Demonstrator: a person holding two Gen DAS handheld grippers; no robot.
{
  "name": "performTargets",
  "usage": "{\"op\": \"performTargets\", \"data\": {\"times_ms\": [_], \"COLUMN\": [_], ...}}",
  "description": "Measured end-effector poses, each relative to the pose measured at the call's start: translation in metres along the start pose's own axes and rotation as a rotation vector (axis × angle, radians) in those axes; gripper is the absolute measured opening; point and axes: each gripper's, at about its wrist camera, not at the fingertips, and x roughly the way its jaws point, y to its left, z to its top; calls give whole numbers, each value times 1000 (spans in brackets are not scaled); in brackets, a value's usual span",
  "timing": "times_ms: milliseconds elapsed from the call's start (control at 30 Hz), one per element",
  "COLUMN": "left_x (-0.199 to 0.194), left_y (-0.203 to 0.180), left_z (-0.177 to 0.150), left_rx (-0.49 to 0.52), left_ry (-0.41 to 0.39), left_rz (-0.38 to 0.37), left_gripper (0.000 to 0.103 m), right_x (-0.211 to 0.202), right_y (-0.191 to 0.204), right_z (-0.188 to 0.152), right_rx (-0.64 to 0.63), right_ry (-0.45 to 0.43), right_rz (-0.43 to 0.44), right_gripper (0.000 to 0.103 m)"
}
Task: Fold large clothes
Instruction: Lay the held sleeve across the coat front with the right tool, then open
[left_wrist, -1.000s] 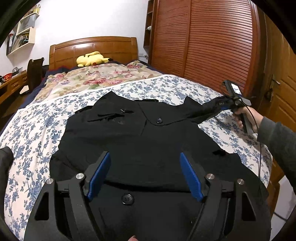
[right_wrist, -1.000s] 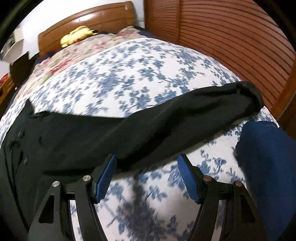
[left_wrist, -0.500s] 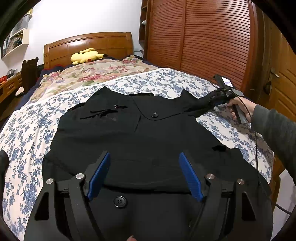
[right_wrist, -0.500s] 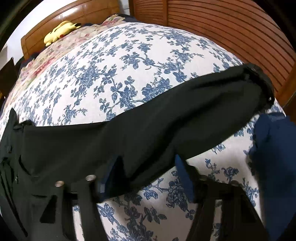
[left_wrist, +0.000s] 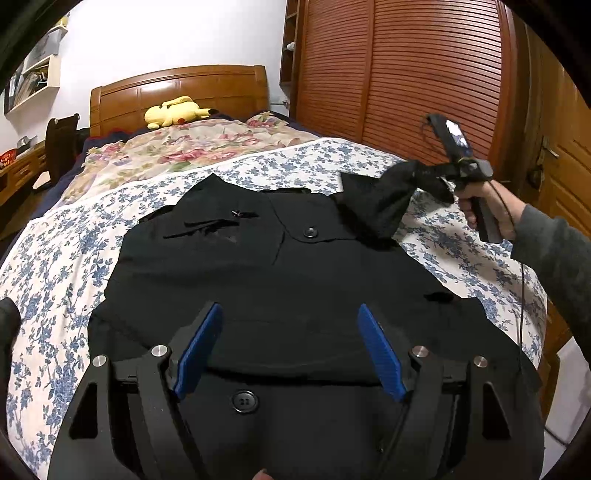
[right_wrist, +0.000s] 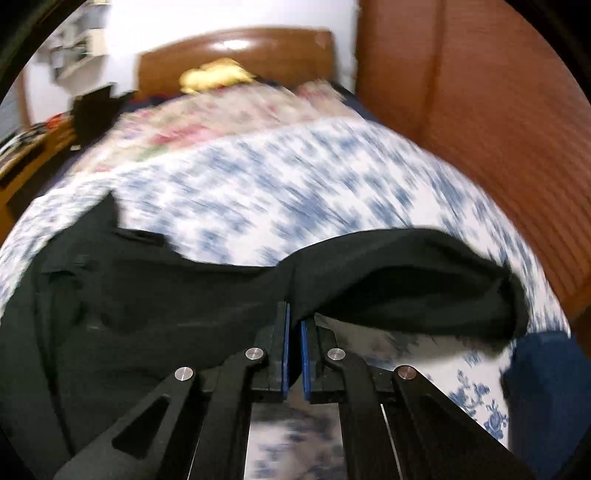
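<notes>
1. The right tongs (right_wrist: 293, 325) have been brought together since a second ago, when they stood spread beside the sleeve (right_wrist: 406, 280); the blue pads are now pinched on its cloth.
2. The sleeve, which lay flat on the bed sheet (left_wrist: 74, 236) a second ago, is now seen lifted clear of it in the left view, hanging from the right tongs (left_wrist: 430, 173).
3. By this the fold of the right sleeve is judged to have begun; the sleeve can next be carried inward over the body of the coat (left_wrist: 280, 280).
4. The left tongs (left_wrist: 288, 349) are unchanged: the pads stand spread, nothing is gripped between them, and they are held above the lower front of the coat.
5. The coat is spread face up on the bed, collar toward the headboard (left_wrist: 177, 88); its hem is nearest the left tongs.
6. The right view is blurred; finer detail of the grip cannot be told.
</notes>
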Motion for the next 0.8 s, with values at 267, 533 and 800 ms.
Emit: {"op": "performTargets", "data": {"times_ms": [267,533,800], "left_x": [-8,-13,-18], "left_y": [3,9,18], "left_z": [2,3,2], "left_rx": [-9,-10,-25], "left_ry": [-20,-36,-45], "left_rz": [8,34,46], "left_gripper": [77,77,77], "right_x": [-67,-86,-56], "right_y": [95,144,163], "right_z": [-14,-39,-47], "right_rx": [-184,-288,-329], "right_ry": [-126,-106,1], "right_rz": [207,326,359], "right_gripper": [5,5,5]}}
